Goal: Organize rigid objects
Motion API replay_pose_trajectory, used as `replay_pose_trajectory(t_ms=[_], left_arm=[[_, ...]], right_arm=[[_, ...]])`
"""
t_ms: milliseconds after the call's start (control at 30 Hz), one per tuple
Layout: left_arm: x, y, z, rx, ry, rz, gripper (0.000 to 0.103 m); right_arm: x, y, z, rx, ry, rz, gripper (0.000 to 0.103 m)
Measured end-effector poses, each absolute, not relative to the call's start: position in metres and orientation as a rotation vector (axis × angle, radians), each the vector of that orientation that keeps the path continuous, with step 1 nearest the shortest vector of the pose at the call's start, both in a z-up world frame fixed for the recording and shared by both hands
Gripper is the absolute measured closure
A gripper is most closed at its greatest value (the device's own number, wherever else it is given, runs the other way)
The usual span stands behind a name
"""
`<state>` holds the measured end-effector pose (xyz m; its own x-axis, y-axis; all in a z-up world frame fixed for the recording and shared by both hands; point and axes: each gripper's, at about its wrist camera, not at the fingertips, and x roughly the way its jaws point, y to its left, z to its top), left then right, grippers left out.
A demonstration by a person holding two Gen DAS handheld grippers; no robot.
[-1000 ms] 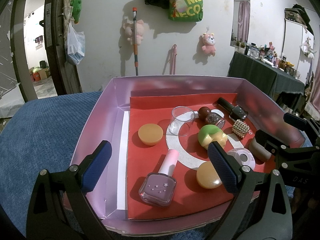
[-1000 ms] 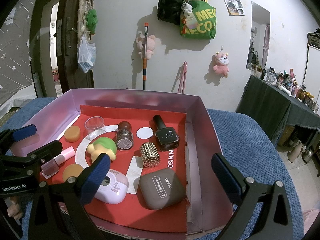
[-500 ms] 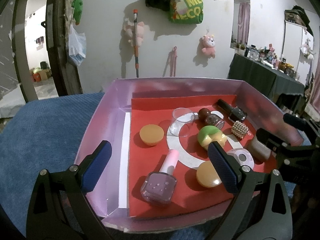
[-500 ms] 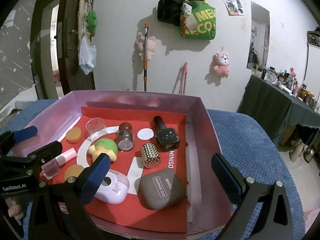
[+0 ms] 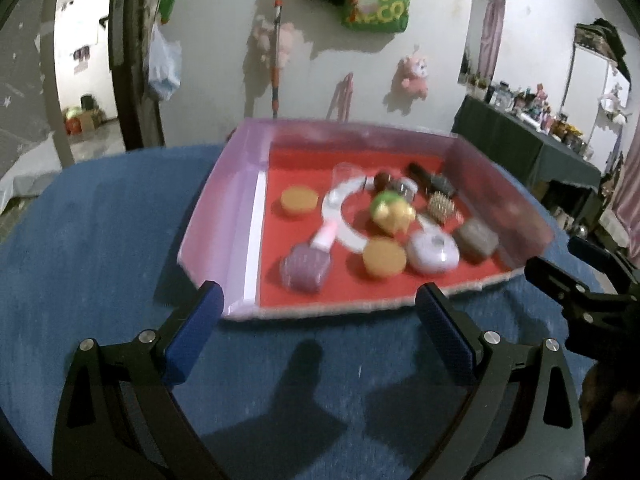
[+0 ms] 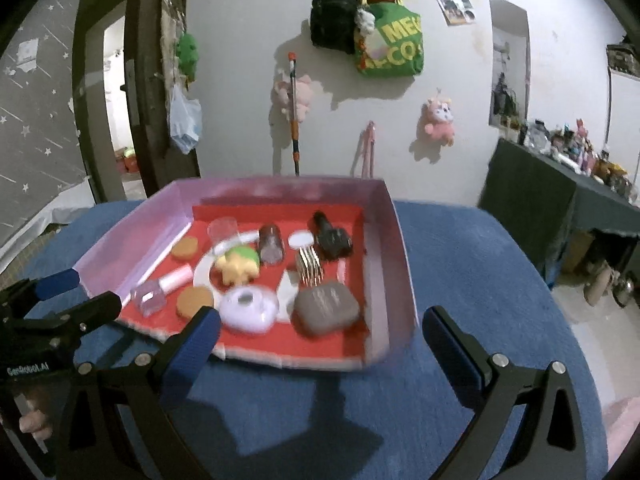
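both grippers have pulled back from the pink cardboard tray. the left gripper and right gripper hang spread and empty; the lilac nail-polish bottle, neck pointing away, lies nearest the left.

Box — pale lilac-pink walls, red floor with white ring marking. Blue textured cloth beneath. Nail polish bottle: mauve body, pink cap. Two sponge pucks orange-tan. Toy green over yellow. Round case white-lilac; eyeshadow case grey-brown. Studded piece gold. Dark bottle black. Gripper pads blue on black frames — both grippers alike.
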<state>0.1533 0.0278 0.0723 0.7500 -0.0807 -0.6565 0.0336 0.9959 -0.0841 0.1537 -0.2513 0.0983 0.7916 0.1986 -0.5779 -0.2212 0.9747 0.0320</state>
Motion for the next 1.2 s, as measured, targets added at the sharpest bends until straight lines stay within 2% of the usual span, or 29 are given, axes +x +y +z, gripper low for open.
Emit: replay_pose_trajectory(t_ms=[300, 533, 600, 1200], left_arm=[[0.143, 0.023, 0.033, -0.04, 0.929, -0.021, 0.005], [0.137, 0.023, 0.024, -0.017, 0.944, 0.017, 0.002], [0.134, 0.024, 0.023, -0.013, 0.945, 0.025, 0.0], [0.144, 0.018, 0.025, -0.014, 0.943, 0.03, 0.0]], right_arm=[[0.136, -0.246, 0.058, -0.083, 0.851, 0.223, 0.0], [0.146, -0.251, 0.039, -0.076, 0.969, 0.176, 0.0], [0.143, -0.252, 0.038, -0.083, 0.965, 0.164, 0.0], [0.14, -0.254, 0.037, -0.087, 0.965, 0.144, 0.0]])
